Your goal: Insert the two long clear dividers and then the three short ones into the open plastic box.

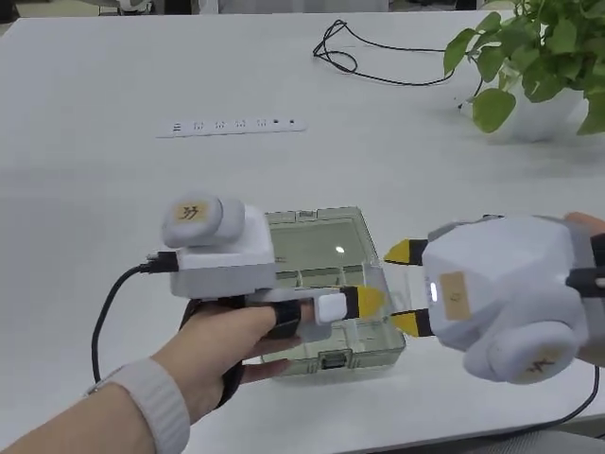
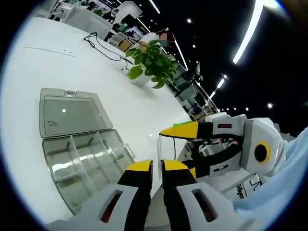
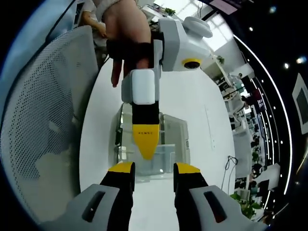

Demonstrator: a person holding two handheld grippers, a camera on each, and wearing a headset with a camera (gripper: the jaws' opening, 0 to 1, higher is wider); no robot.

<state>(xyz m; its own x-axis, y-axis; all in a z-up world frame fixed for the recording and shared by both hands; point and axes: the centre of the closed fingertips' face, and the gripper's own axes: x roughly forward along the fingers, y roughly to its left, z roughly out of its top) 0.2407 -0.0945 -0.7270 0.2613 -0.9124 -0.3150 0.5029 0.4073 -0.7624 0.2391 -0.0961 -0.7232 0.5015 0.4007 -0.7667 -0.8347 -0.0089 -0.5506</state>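
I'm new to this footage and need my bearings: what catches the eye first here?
Two white, yellow-tipped grippers meet over the white table: the left gripper pinches a clear divider over the open plastic box, and the right gripper faces it with jaws apart. A leafy potted plant stands at the far right.

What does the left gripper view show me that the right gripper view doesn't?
Left gripper view: the inside of the box from above, with fitted dividers standing in it, and the right gripper with its fingers spread. Right gripper view: the left gripper seen head-on, the hand holding it, and a mesh chair back. Both: the box on the white table, and the clear divider pinched in the left gripper's fingers.
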